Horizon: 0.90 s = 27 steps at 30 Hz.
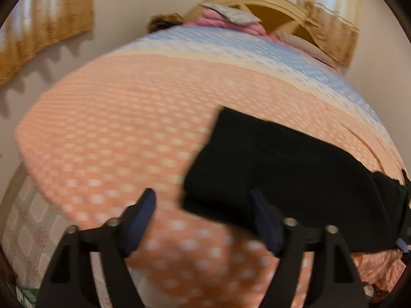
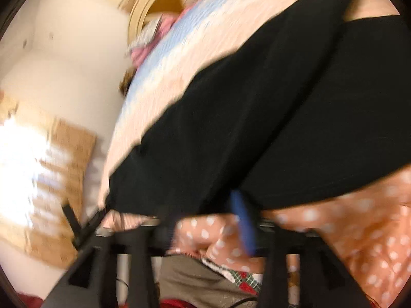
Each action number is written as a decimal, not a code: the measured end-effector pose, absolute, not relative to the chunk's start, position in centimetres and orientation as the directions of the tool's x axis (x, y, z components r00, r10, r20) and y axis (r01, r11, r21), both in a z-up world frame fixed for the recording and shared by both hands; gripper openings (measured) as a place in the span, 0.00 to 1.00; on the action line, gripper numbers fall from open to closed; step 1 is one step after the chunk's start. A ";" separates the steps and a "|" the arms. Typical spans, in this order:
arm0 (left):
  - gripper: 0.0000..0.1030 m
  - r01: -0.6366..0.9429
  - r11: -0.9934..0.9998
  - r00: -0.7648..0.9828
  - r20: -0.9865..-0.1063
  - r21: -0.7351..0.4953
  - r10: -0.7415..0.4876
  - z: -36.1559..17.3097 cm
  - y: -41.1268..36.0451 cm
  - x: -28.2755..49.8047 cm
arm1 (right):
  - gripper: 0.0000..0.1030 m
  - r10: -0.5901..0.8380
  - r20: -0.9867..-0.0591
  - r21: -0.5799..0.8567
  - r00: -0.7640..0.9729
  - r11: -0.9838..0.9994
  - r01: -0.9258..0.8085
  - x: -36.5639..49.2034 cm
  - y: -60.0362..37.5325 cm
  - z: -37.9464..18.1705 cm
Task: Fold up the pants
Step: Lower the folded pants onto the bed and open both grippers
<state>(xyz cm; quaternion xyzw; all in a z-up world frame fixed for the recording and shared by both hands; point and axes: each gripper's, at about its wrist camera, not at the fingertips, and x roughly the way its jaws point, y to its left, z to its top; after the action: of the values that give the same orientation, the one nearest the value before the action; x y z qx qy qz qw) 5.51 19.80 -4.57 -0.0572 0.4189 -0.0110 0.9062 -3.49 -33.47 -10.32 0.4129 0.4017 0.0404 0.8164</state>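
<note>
The black pants (image 1: pixel 277 169) lie on the bed's orange dotted bedspread (image 1: pixel 115 128), at the right of the left wrist view. My left gripper (image 1: pixel 203 220) is open and empty; its right fingertip (image 1: pixel 264 220) is in front of the pants' near edge. In the blurred right wrist view the pants (image 2: pixel 257 118) fill the middle, with two legs side by side. My right gripper (image 2: pixel 205 218) is near the pants' near edge; one blue finger (image 2: pixel 244 220) shows, the other is blurred.
The bed has a wooden headboard (image 1: pixel 269 7) and pink bedding (image 1: pixel 218 20) at its far end. Walls with brown curtains (image 1: pixel 46 20) stand behind. The mattress edge (image 1: pixel 25 236) drops off at the lower left.
</note>
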 end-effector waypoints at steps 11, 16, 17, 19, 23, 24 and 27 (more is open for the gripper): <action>0.78 0.015 0.997 0.771 -0.633 -0.078 -0.062 -0.4 17.0 6.7 | 0.59 0.448 -0.474 0.657 0.758 0.753 -0.034 2.3 -29.7 -3.0; 0.77 0.071 0.993 0.744 -0.658 -0.092 -0.114 -2.1 12.1 8.1 | 0.59 0.554 -0.541 0.612 0.633 0.775 -0.156 10.2 -22.3 -4.8; 0.77 0.079 0.994 0.728 -0.676 -0.080 -0.113 -3.0 11.3 8.2 | 0.59 0.572 -0.555 0.605 0.604 0.776 -0.179 11.8 -20.7 -5.7; 0.76 0.089 0.996 0.707 -0.702 -0.024 -0.080 -4.6 10.3 7.9 | 0.59 0.565 -0.588 0.578 0.579 0.794 -0.188 13.5 -18.7 -7.0; 0.76 0.083 0.995 0.715 -0.699 0.053 -0.022 -6.9 9.5 7.0 | 0.59 0.552 -0.654 0.563 0.518 0.812 -0.154 15.9 -17.5 -10.0; 0.76 0.078 0.994 0.722 -0.692 0.076 -0.004 -7.1 9.2 6.9 | 0.59 0.532 -0.661 0.537 0.528 0.828 -0.162 15.9 -17.1 -10.2; 0.78 0.056 0.994 0.730 -0.683 0.090 0.020 -7.3 8.6 7.0 | 0.60 0.532 -0.676 0.523 0.510 0.834 -0.177 16.4 -16.1 -9.9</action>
<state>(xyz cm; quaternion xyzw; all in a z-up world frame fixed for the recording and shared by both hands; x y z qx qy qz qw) 7.01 8.56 -7.32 0.0521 0.3670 -0.0098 0.9287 16.44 -16.05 -9.91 0.1983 0.4484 0.2095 0.8460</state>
